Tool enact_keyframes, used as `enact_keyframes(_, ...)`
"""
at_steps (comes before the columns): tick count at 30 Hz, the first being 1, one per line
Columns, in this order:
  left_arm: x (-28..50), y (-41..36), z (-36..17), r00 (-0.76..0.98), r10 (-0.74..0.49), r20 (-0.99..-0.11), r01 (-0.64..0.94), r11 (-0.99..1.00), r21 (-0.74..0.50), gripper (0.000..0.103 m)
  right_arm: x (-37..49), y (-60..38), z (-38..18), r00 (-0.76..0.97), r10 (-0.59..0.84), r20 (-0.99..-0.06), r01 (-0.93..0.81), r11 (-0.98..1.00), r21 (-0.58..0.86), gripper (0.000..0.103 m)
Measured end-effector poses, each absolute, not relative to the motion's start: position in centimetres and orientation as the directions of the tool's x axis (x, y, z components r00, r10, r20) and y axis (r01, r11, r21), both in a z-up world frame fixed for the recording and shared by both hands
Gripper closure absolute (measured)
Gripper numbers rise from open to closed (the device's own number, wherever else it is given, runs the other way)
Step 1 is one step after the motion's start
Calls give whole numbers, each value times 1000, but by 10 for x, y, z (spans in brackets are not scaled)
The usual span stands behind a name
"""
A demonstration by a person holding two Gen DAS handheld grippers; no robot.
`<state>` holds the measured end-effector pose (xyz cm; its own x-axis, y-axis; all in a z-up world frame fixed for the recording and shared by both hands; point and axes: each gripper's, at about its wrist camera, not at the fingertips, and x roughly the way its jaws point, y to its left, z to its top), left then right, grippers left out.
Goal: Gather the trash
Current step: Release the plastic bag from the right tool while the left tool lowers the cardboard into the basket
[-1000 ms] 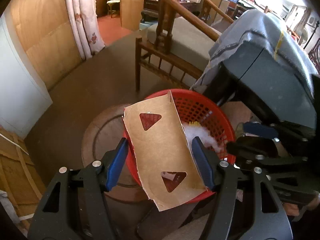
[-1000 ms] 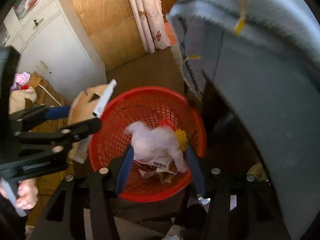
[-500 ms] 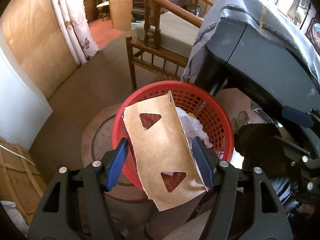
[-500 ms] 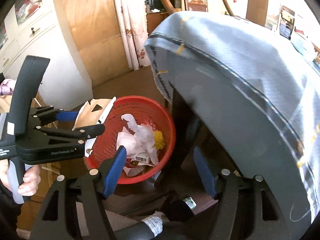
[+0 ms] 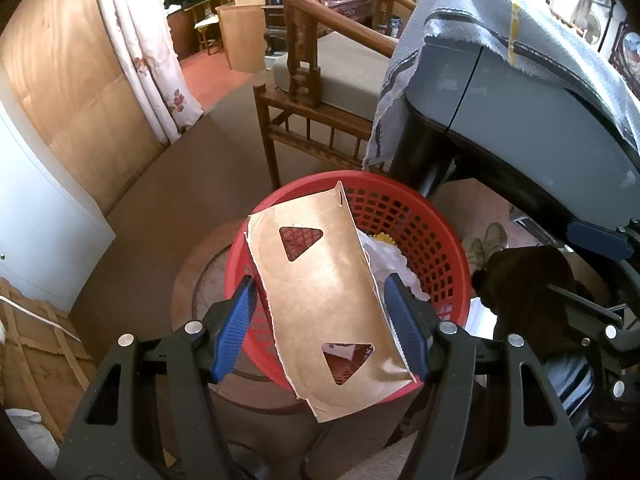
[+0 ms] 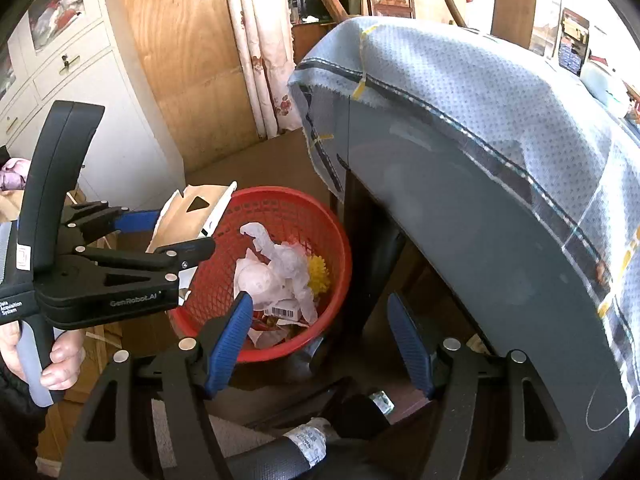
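Observation:
A red mesh basket (image 5: 440, 216) stands on a round wooden base beside a table leg. My left gripper (image 5: 320, 320) is shut on a torn brown cardboard piece (image 5: 328, 288) with two triangular holes, held tilted over the basket's near rim. In the right wrist view the left gripper (image 6: 188, 230) and the cardboard (image 6: 188, 216) hang at the left edge of the basket (image 6: 328, 216). White crumpled wrapping (image 6: 272, 272) and a yellow scrap (image 6: 318, 274) lie inside it. My right gripper (image 6: 320, 332) is open with nothing between its fingers, held back from the basket's near right side.
A grey table draped with a blue cloth (image 6: 480, 160) overhangs the basket on the right. A wooden chair (image 5: 304, 80) stands behind the basket. A white cabinet (image 6: 100, 120) and a curtain (image 5: 152, 60) line the left. A hand (image 6: 60, 360) holds the left gripper's handle.
My right gripper opened and let go of the white wad, which now lies in the basket, then drew back from it. The left gripper still grips the cardboard over the rim.

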<state>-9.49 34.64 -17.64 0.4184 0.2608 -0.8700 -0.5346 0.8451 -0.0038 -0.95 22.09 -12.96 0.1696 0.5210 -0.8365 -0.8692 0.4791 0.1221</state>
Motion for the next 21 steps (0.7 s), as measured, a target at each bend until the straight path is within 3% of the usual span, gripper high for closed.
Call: enact_keyframes(21,-89,358,-187,398,233,-887,-540,841,-21,38,-15,207,-130,177,500,-848,-864,491,108,32)
